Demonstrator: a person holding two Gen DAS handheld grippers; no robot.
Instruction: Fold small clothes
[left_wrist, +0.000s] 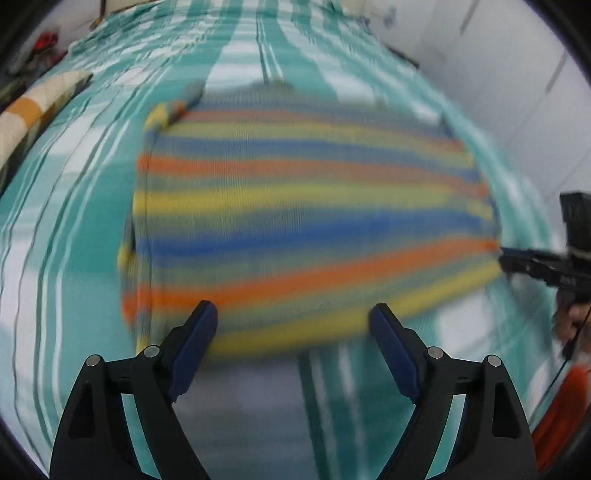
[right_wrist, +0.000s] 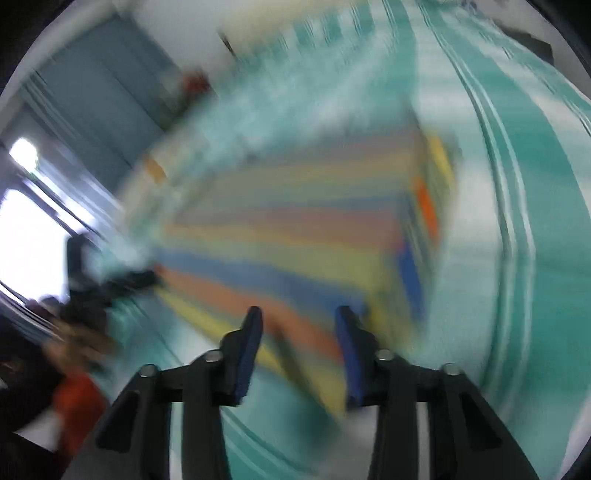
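A small striped garment in orange, yellow and blue lies flat on a teal and white striped bedsheet. My left gripper is open and empty over the garment's near edge. The right gripper shows at the right edge of the left wrist view, by the garment's right corner. In the right wrist view, which is heavily blurred, the garment lies ahead and my right gripper is open over its near corner. The left gripper shows as a dark blur at the garment's left.
A checked orange and white pillow lies at the far left of the bed. A white wall runs along the right side. A bright window and orange cloth show at the left in the right wrist view.
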